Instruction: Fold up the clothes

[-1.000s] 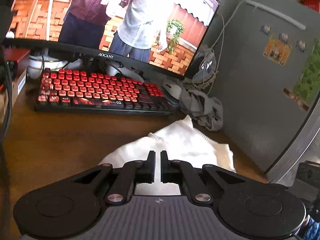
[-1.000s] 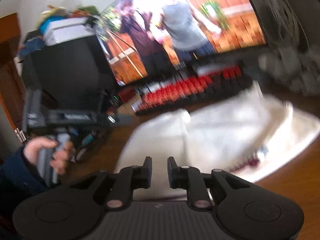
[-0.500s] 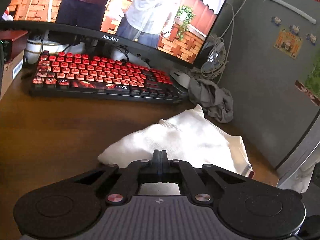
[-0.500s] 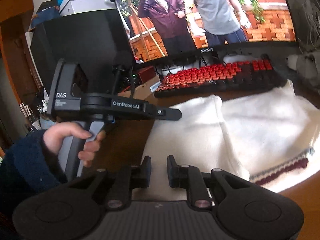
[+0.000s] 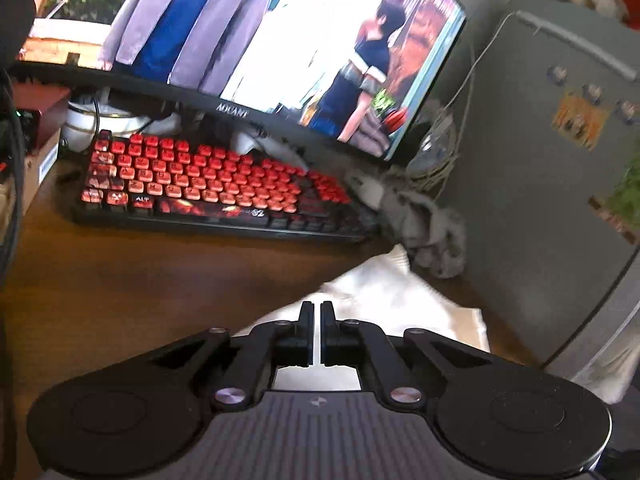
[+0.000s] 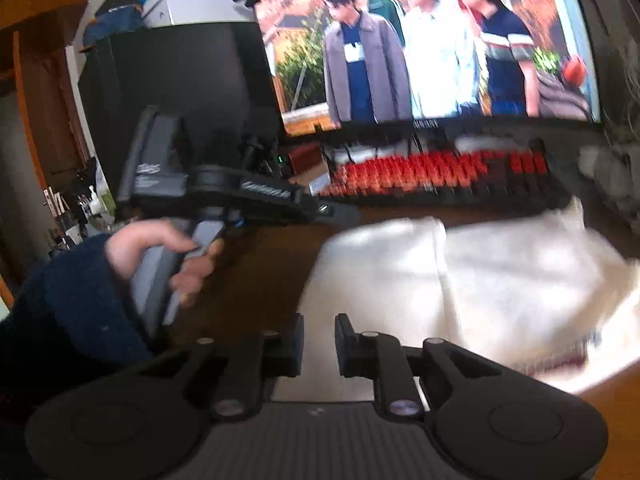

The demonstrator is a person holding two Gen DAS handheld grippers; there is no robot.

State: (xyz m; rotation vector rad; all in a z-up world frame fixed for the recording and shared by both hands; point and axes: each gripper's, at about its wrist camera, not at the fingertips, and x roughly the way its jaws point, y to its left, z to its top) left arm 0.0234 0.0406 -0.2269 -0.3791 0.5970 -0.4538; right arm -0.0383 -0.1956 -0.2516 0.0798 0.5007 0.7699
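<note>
Garment (image 6: 480, 280) lies folded on desk (image 5: 140, 280).

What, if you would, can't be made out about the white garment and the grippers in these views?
- White garment, left wrist view: near edge hidden behind the left gripper.
- Garment's hem stripe, right wrist view: motion blur.
- Right gripper: contact with cloth unclear.

A home desk: monitor (image 5: 256, 40), red keyboard (image 5: 216, 184), magnet-covered fridge (image 5: 560, 168).
</note>
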